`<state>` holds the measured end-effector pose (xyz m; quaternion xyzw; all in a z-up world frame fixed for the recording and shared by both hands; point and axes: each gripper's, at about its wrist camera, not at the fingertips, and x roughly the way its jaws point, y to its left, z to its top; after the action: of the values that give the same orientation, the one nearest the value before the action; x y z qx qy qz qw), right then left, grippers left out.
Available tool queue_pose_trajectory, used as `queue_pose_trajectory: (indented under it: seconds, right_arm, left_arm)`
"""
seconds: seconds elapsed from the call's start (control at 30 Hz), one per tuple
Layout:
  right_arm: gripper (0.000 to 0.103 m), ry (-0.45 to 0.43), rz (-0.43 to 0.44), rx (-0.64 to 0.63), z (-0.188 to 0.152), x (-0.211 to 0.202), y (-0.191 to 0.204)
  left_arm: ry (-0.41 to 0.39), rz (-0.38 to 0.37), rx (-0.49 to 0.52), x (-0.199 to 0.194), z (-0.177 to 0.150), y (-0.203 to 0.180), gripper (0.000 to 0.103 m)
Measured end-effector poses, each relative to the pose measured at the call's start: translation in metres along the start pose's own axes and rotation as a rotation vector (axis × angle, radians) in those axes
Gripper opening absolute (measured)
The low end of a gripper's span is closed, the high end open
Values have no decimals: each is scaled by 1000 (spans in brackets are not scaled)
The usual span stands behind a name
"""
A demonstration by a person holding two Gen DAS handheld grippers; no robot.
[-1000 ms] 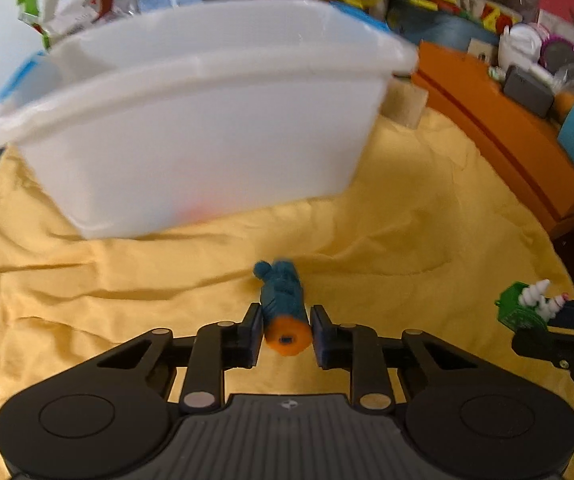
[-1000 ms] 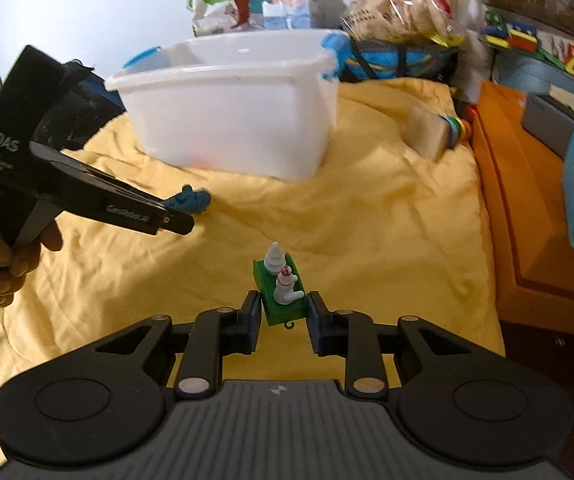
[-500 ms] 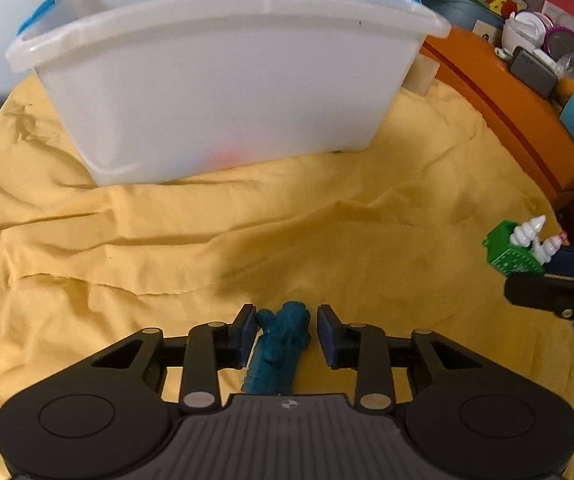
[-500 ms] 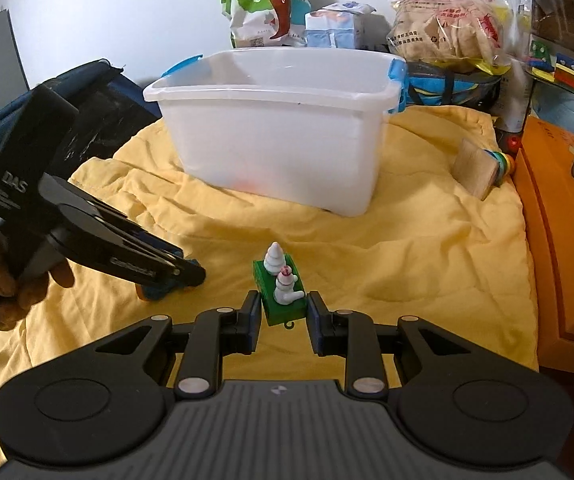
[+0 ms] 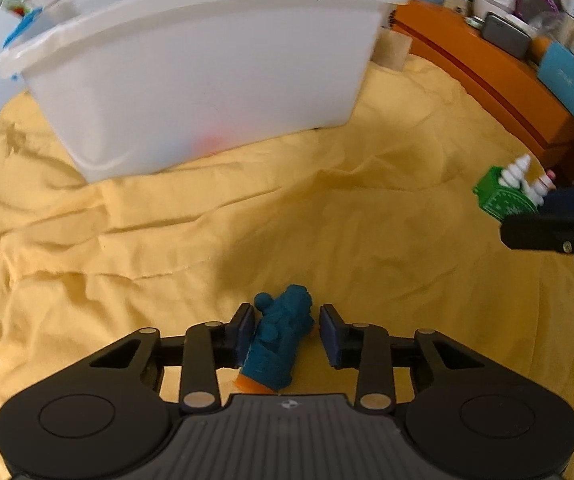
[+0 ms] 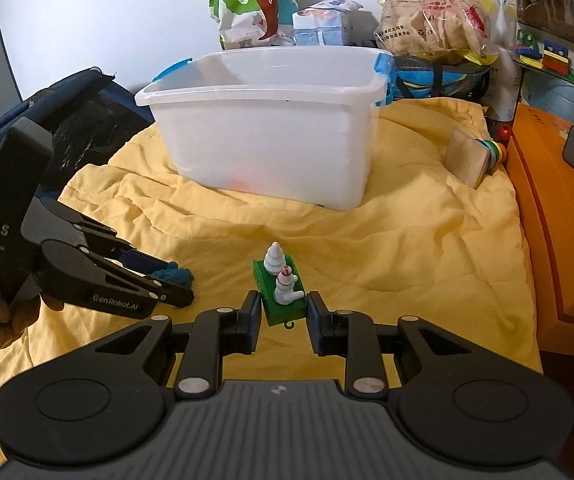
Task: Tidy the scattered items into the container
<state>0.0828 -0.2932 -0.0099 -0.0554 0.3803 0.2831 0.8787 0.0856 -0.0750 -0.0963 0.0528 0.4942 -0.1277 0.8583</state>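
Meanwhile the blue toy (image 5: 281,338) lay lengthwise between the left gripper's (image 5: 287,334) just-opening jaws, its right pad clear, while the right gripper (image 6: 283,316) clamped the green toy (image 6: 281,288), the bin (image 6: 263,128) straight ahead.

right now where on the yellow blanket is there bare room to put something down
Bare blanket lies between the white bin, the wooden block and the orange box. Also the rumpled stretch in front of the bin. Crowded near the blue toy and green snowman toy, where both grippers work.
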Motion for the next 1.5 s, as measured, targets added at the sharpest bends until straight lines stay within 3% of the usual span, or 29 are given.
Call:
queue_pose_trajectory:
  seconds: [0.27,0.3,0.33,0.53,0.6,0.63,0.67,0.73,0.97,1.13,1.23,1.5]
  right_arm:
    - [27,-39,2,-15,16,-3,7]
    - [27,-49,0,-14,20,-4,8]
    - [27,-60,-4,-12,25,-5,8]
    - [27,-127,-21,-1,62,-11,10]
    - [27,-140,-21,-5,69,-10,11]
    - [27,-141,-21,-8,70,-9,13]
    - [27,-140,-19,-10,70,-8,14]
    - [27,-134,-13,-16,67,-7,18]
    - [27,-81,-6,-14,50,-1,23]
    - [27,-71,-15,-8,45,-4,22]
    - [27,-72,-21,-1,44,-7,20]
    - [27,-76,-23,12,40,-10,18]
  left_arm:
    - [-66,-14,-38,-33,16,14,38]
    - [-82,-12,-44,-40,21,17,35]
    - [-94,-10,-49,-48,26,20,16]
    - [-160,17,-90,-88,58,47,16]
    - [-162,24,-101,-91,60,54,18]
    - [-152,18,-112,-89,59,58,25]
    - [-132,10,-122,-85,56,60,39]
    - [-93,9,-143,-75,44,62,58]
    - [-5,9,-104,-28,16,45,60]
    - [38,38,-129,1,15,44,44]
    - [21,41,-136,2,16,46,35]
    - [-39,51,-113,-20,18,56,34]
